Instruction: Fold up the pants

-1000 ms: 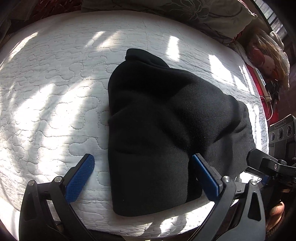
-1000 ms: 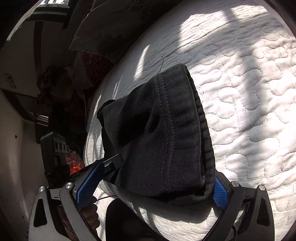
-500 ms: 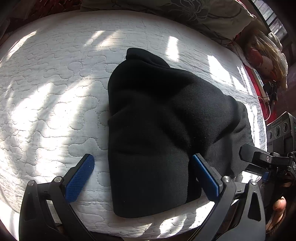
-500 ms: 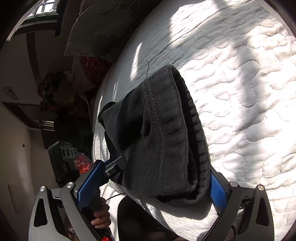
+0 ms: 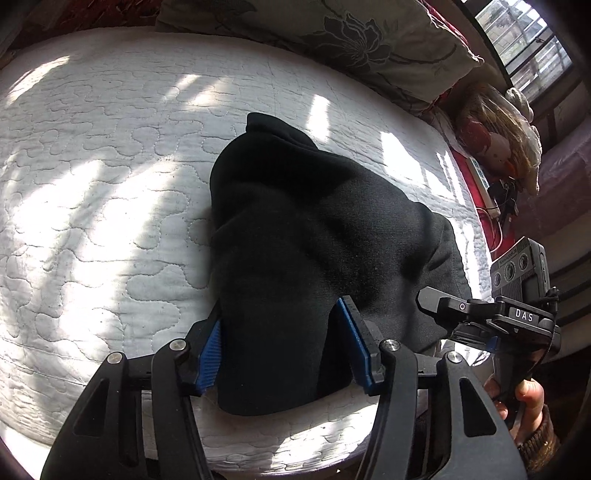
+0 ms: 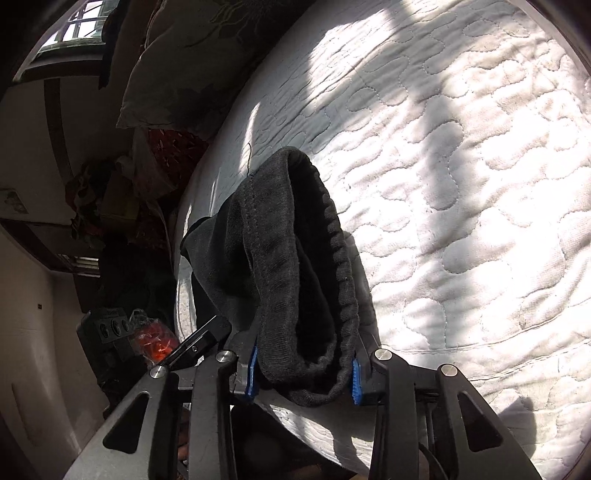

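Note:
Black pants (image 5: pixel 314 236) lie folded in a bundle on the white quilted bed (image 5: pixel 92 221), near its front edge. My left gripper (image 5: pixel 282 350) has its jaws closing on the bundle's near end, and both blue pads (image 5: pixel 212 354) press into the cloth, which bunches between them. In the right wrist view the ribbed waistband (image 6: pixel 332 258) of the pants (image 6: pixel 266 266) runs toward me. My right gripper (image 6: pixel 303 373) is closing on that end, its pads (image 6: pixel 356 384) squeezing the band. The right gripper (image 5: pixel 480 314) and the hand (image 5: pixel 528 398) holding it also show in the left wrist view.
A flowered pillow (image 5: pixel 332 29) lies along the bed's far side, also in the right wrist view (image 6: pixel 177 74). Soft toys (image 5: pixel 495 136) and a cable strip (image 5: pixel 491 203) sit off the bed's right side. An orange-red bag (image 6: pixel 155 339) lies beside the bed.
Both grippers' jaws went from wide apart, straddling the pants, to pinched onto the cloth. The bundle's near end has bunched and lifted slightly between the pads.

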Demonstrator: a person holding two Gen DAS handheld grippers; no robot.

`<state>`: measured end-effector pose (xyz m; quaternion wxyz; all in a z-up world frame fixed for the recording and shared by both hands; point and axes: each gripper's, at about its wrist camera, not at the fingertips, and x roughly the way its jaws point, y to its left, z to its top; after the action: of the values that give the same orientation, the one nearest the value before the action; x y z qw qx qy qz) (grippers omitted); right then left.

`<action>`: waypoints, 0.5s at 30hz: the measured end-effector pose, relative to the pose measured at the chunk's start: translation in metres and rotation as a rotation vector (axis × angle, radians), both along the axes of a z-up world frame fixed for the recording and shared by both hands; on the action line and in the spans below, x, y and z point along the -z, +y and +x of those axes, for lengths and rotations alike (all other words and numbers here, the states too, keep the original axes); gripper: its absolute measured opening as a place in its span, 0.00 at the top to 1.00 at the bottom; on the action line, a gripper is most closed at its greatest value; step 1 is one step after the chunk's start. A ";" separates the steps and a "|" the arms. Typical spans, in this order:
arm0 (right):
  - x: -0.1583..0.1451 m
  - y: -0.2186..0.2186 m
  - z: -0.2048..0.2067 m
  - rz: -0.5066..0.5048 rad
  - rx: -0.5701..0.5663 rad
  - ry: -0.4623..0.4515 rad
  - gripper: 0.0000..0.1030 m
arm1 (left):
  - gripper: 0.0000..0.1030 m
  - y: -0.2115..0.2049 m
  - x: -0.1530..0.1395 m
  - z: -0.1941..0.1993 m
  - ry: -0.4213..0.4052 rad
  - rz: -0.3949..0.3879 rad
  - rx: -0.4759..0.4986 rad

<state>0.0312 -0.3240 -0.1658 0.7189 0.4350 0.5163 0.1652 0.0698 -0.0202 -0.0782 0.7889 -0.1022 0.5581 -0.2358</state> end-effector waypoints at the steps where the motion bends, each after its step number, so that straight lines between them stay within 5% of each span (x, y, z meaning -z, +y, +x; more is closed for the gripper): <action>1: 0.001 -0.001 0.000 0.008 0.001 0.000 0.64 | 0.46 0.005 -0.001 0.001 0.013 -0.018 -0.010; 5: 0.004 -0.005 0.000 0.030 -0.009 0.007 0.62 | 0.42 0.016 -0.001 0.005 0.024 -0.022 0.005; 10: 0.015 -0.022 -0.001 0.062 0.000 0.005 0.60 | 0.23 0.006 0.001 0.019 0.073 -0.080 0.020; 15: 0.028 -0.033 -0.002 0.134 0.039 0.026 0.59 | 0.23 -0.007 0.004 0.037 0.119 -0.164 0.016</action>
<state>0.0293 -0.3567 -0.1940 0.6845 0.4941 0.5050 0.1797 0.1068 -0.0271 -0.0822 0.7415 -0.1757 0.5835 -0.2807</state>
